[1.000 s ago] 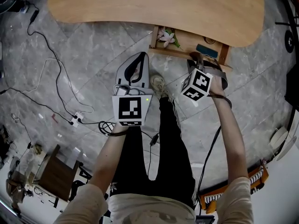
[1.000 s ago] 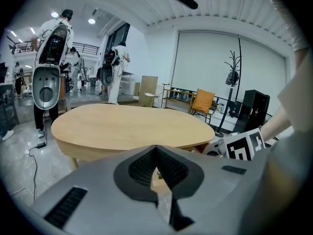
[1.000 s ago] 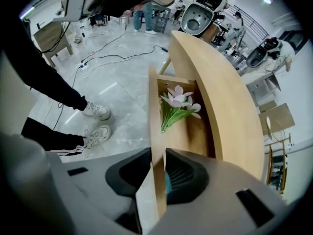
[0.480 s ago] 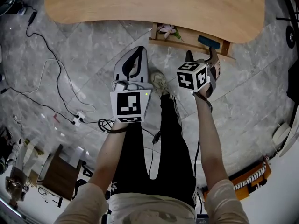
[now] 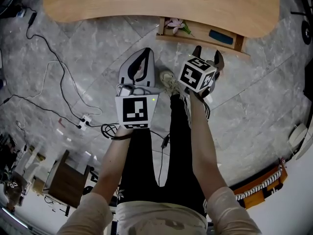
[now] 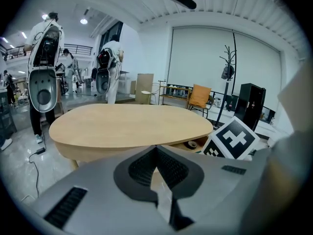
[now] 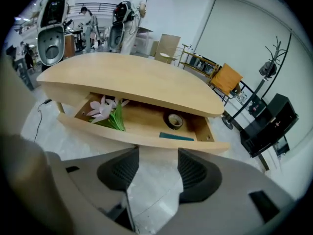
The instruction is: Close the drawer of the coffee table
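Our right tool (image 7: 158,159), jaws apart with nothing between, just narrowing, faces the open drawer (image 7: 142,133); our left tool (image 6: 156,155) is closed.

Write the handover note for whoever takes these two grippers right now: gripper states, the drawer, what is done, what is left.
Left gripper: jaws together, holding nothing, short of the coffee table.
Right gripper: jaws apart and have just been moving; nothing between them. It points at the drawer front without touching it.
Drawer: sticks partly out from under the tabletop, holding a flower, a tape roll and a flat teal item.
Done: drawer not yet closed.
Left: push the drawer front in until it sits flush under the top.
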Demonstrator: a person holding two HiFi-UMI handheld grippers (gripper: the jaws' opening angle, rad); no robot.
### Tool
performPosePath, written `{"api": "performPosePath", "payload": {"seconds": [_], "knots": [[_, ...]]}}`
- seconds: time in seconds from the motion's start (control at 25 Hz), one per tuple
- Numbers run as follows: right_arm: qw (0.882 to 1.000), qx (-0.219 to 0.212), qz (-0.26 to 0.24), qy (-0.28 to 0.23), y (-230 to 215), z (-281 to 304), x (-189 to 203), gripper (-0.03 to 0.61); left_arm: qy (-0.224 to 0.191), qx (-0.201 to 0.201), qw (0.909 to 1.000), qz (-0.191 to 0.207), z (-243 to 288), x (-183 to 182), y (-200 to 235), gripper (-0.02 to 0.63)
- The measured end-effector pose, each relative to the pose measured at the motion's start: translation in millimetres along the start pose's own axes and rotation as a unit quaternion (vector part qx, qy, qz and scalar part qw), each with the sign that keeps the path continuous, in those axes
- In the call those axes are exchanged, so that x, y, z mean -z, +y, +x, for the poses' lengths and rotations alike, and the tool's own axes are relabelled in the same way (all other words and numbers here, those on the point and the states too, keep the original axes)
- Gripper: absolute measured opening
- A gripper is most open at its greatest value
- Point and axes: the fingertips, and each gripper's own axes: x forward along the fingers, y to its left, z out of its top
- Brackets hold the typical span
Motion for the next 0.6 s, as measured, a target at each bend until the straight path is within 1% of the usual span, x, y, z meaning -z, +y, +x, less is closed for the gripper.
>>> {"api": "performPosePath", "payload": {"seconds": [0.04,0.16,0.36,0.52,0.6], "knots": [[1.000,-0.006,-0.003,-0.007,4,-1,0,0.237,0.001,0.000,1.0000,-0.001,-1,1,0,0.006],[0.999,-0.021,0.005,-0.024,9,-2,0,0.201,0.003,0.006,1.0000,0.001,-2,4,-5,0.006],[0.997,-0.050,0.038,-0.050,16,-3,1,0.099,0.004,0.015,0.9999,0.004,0,9,-13,0.006],[0.993,-0.065,0.071,-0.071,17,-7,-2,0.040,0.006,0.021,0.9997,0.006,2,12,-19,0.008],[0.991,-0.070,0.080,-0.077,15,-7,-2,0.020,0.007,0.023,0.9997,0.006,4,12,-21,0.008]]}}
